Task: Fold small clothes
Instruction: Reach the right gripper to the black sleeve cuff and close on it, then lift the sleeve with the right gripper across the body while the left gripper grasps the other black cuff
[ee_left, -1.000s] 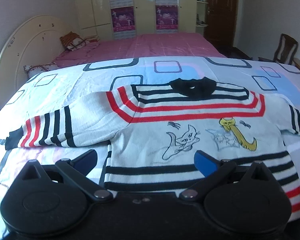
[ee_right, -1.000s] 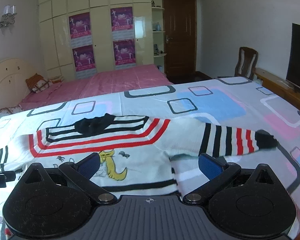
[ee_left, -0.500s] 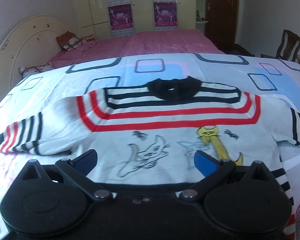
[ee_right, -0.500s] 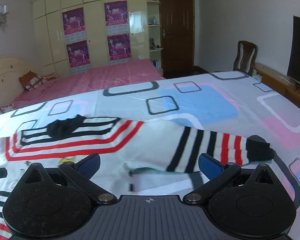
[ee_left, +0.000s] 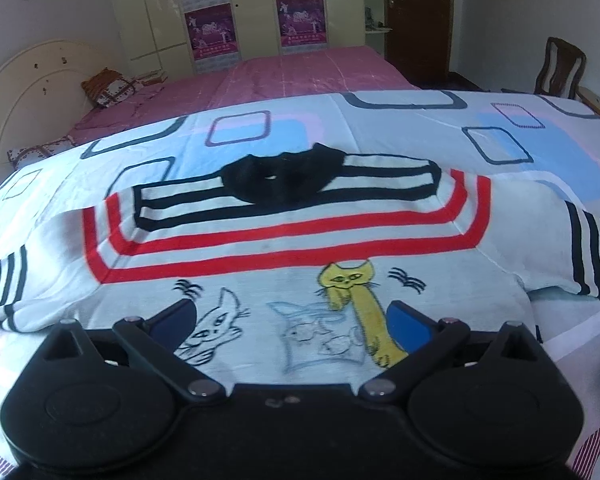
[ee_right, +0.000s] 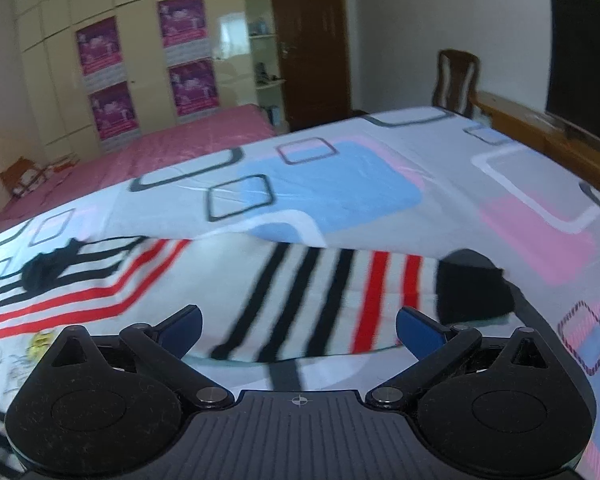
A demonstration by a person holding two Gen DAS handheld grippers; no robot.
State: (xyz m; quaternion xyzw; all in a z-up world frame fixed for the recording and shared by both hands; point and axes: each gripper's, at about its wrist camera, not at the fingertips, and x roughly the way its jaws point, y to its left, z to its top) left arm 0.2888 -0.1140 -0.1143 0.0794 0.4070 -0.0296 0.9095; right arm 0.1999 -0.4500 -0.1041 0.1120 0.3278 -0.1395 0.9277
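Left wrist view. A small white knitted sweater with red and black stripes, a black collar and cartoon cats [ee_left: 300, 240] is laid flat, front up, across a bed covered by a white quilt printed with blue and pink squares [ee_left: 380, 120]. It fills the middle of the frame, collar toward the top, one sleeve running off to the left edge and the other to the right edge. It is judged to have been spread this way so that the sleeves can be folded inward first. The left tongs [ee_left: 294, 318] are seen at the lower centre, low over the cat print, with the blue pads wide apart and nothing held. Contact with the cloth cannot be told.

Right wrist view. The sweater's striped right sleeve with a black cuff [ee_right: 340, 300] lies across the middle of the frame, the cuff toward the right; the picture is blurred here. The right tongs [ee_right: 300, 322] are held level and low just before the sleeve, spread wide and empty, straddling its striped part. This pose is judged to be an approach to a grasp of the sleeve; no fold is yet made.
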